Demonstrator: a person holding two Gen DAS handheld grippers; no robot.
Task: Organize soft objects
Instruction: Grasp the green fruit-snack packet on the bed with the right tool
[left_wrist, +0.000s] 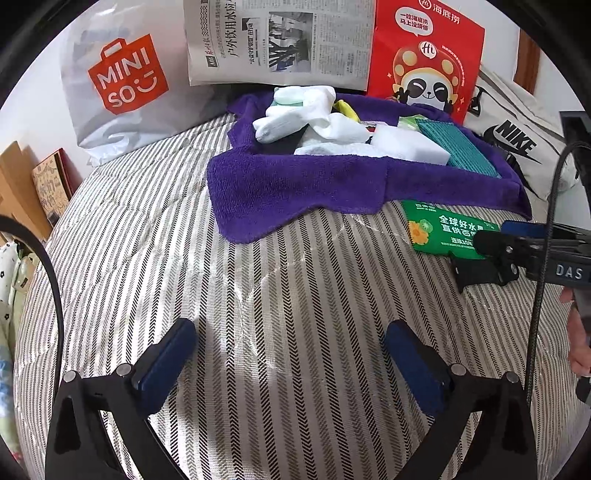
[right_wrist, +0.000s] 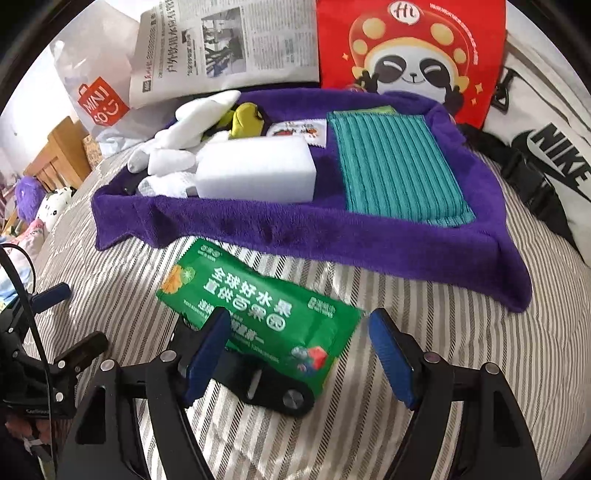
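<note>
Right claw (right_wrist: 295, 354) gapes around the green packet (right_wrist: 258, 314), lower centre, ready to clamp; left claw (left_wrist: 288, 365) spread, empty

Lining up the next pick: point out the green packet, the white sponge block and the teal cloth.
green packet (right_wrist: 258, 302): right wrist view, middle of its printed face.
white sponge block (right_wrist: 255, 168): right wrist view, centre of its top face.
teal cloth (right_wrist: 399, 166): right wrist view, middle of the ribbed surface.

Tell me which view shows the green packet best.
The right wrist view: the green packet lies nearly whole between the right gripper's open fingers. The left wrist view shows only part of it, partly behind that gripper.
</note>
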